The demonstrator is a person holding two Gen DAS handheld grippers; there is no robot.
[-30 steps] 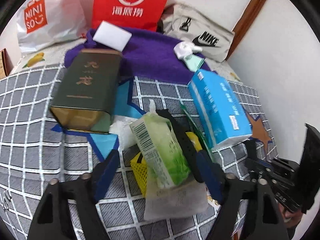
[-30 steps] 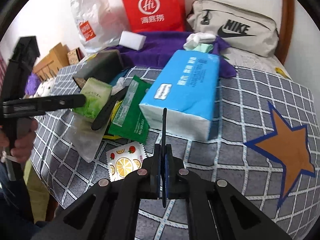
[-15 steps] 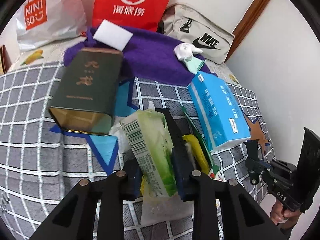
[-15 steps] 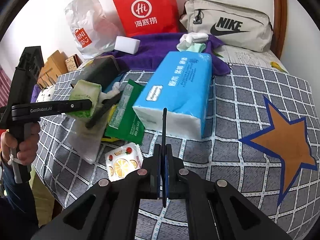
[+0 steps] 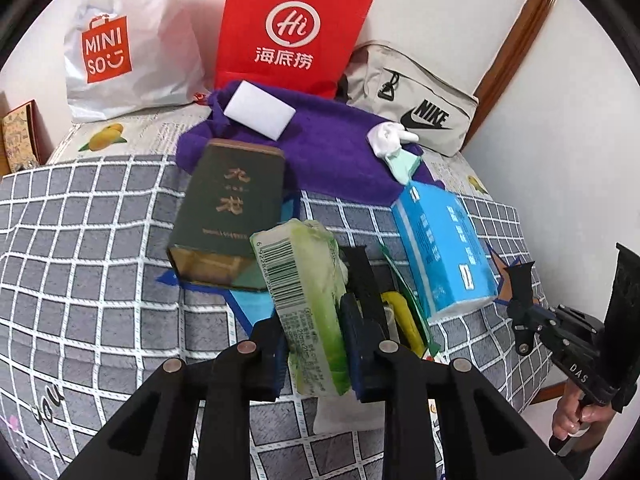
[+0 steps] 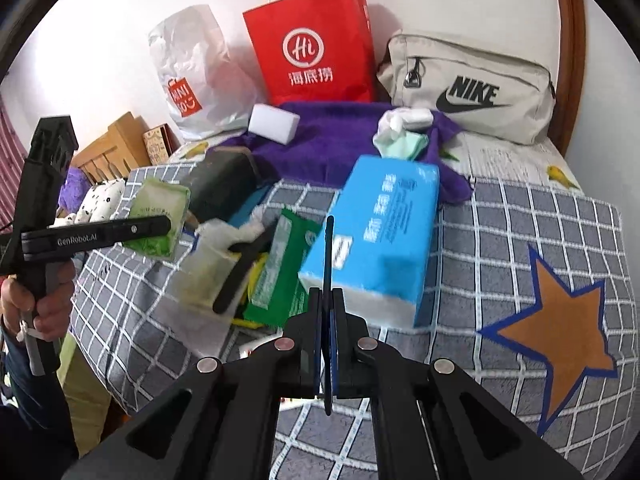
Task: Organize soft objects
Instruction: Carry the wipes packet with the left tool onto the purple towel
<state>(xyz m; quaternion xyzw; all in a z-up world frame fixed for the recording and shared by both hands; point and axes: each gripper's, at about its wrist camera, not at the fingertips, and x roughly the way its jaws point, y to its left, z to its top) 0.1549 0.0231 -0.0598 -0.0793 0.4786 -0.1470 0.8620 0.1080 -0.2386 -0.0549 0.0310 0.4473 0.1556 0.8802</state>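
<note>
The left tongs [image 5: 314, 344] are clamped on a green wet-wipe pack [image 5: 308, 300], their blue pads pressing its two long sides after just closing in on it. The pack is lifted clear of the bed's grid-patterned blanket [image 5: 80, 248], in front of a dark green tin [image 5: 230, 216] that lies on its side. Under it, near the blanket's front edge, lie a translucent bag [image 6: 208, 268], a black strap [image 6: 244, 268] and a flat green packet [image 6: 280, 272]. A blue tissue pack [image 6: 380, 240] lies just beside these, toward the middle of the bed. The right tongs [image 6: 329, 320] are shut tight with nothing between them, above the blanket near the tissue pack. A purple towel [image 5: 320, 148] carrying a white sponge [image 5: 260, 114] lies toward the bed's far edge.
</note>
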